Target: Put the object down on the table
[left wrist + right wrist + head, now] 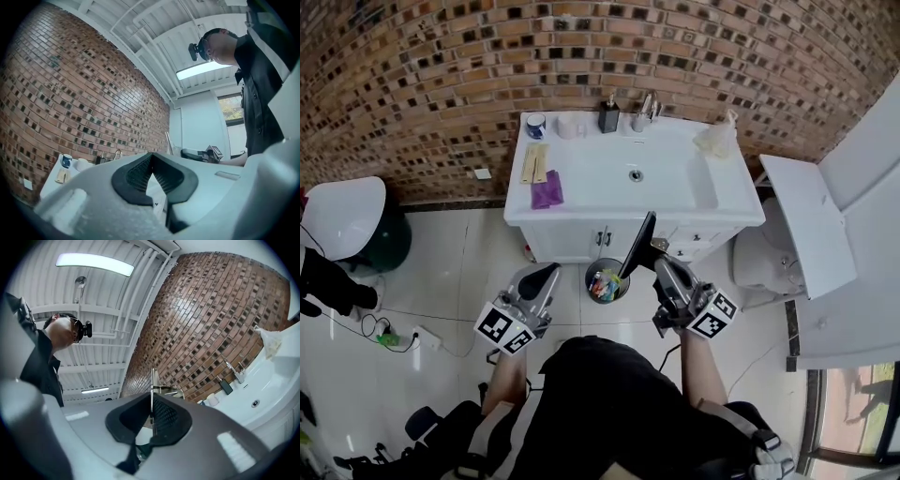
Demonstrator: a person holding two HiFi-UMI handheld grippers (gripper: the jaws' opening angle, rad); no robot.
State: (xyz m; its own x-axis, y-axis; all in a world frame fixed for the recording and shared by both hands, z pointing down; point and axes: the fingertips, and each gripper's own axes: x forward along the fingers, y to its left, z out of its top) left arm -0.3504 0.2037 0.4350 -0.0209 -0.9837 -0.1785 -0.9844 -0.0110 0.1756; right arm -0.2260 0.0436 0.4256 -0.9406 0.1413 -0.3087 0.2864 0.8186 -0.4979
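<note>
Gripping a thin dark panel (pixel 638 246) by its lower end, which the jaws hide, the right gripper (pixel 662 268) sits just right of centre in the head view. The panel slants up from it toward the top of the frame and stops short of the white vanity top (pixel 581 202). Seen edge-on, its face cannot be made out. Left of centre, the left gripper (pixel 546 275) is clenched on nothing. Print on the dark bottle (pixel 608 116) at upper centre is too small to read.

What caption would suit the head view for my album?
Right gripper holds a thin dark object near a white washbasin.
</note>
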